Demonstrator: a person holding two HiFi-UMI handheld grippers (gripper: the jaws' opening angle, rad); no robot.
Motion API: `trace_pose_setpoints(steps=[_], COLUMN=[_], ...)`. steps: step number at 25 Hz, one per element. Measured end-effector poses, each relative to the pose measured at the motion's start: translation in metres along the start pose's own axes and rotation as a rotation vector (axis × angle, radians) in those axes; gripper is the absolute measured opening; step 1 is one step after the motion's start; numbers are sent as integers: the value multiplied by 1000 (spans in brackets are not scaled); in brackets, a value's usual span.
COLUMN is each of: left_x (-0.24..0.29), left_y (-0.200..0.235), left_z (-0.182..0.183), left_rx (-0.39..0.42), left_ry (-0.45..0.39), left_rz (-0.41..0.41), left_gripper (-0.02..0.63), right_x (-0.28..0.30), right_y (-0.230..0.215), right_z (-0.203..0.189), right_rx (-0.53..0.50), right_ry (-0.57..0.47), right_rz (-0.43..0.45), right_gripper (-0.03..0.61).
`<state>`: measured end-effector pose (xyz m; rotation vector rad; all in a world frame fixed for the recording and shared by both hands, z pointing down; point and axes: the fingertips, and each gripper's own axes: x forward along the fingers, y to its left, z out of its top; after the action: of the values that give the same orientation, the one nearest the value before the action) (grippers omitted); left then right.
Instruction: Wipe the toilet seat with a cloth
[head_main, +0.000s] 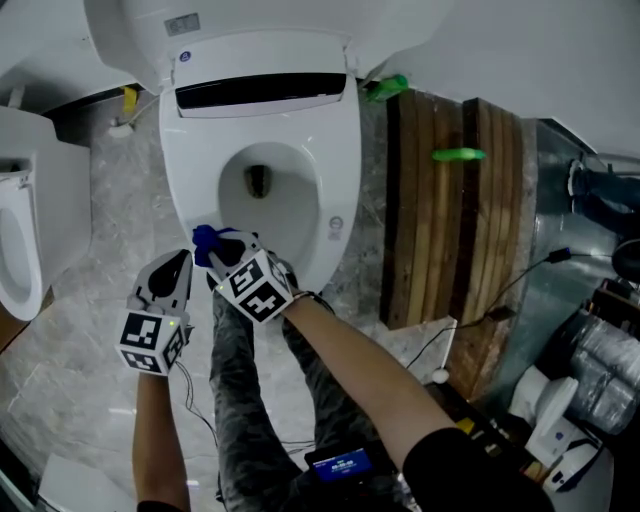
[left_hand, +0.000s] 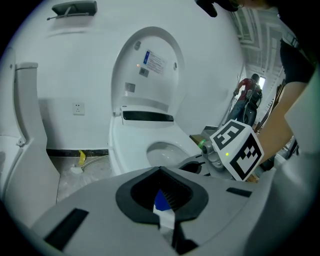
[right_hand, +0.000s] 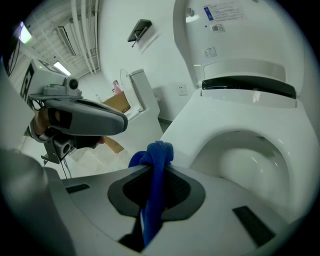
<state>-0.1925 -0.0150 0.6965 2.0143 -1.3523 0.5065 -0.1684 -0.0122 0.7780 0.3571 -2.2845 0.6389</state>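
Observation:
A white toilet with its lid raised fills the upper middle of the head view, and its seat (head_main: 342, 150) rings the bowl. My right gripper (head_main: 225, 258) is at the seat's front left edge, shut on a bunched blue cloth (head_main: 207, 240). In the right gripper view the cloth (right_hand: 156, 160) hangs pinched between the jaws of the right gripper (right_hand: 152, 175), just left of the seat (right_hand: 200, 135). My left gripper (head_main: 175, 268) hovers beside it over the floor, shut and holding nothing. In the left gripper view the left gripper (left_hand: 161, 172) faces the seat (left_hand: 127, 150).
A second white toilet (head_main: 15, 240) stands at the left edge. A dark wooden slatted pallet (head_main: 450, 220) lies right of the toilet with a green object (head_main: 458, 154) on it. Cables and gear crowd the lower right. The person's legs (head_main: 240, 400) are below the grippers.

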Motion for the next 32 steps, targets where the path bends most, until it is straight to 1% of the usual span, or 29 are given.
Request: trace_pose_setpoints(steps=[10,16,21,27,32], left_x=[10,16,25,42,57], left_y=[-35,-54,-76,-104,-124], left_z=[-10,-14,-11,-6,-2], left_rx=[10,7,27,53,68], left_ry=[15,21,27,41,57], left_rz=[-4,-3,-11,-39,-67], left_gripper=[12,12,12,12,12], right_x=[-35,-60,-83,-115,-140], right_y=[21,23,21,8,-22], right_z=[-56,-88,-113,-141,-156], right_rx=[-35,-36,-53,-39,1], right_ry=[66,96,130,140,118], right_rz=[56,65,65,58,16], right_gripper=[43,43,43,43,43])
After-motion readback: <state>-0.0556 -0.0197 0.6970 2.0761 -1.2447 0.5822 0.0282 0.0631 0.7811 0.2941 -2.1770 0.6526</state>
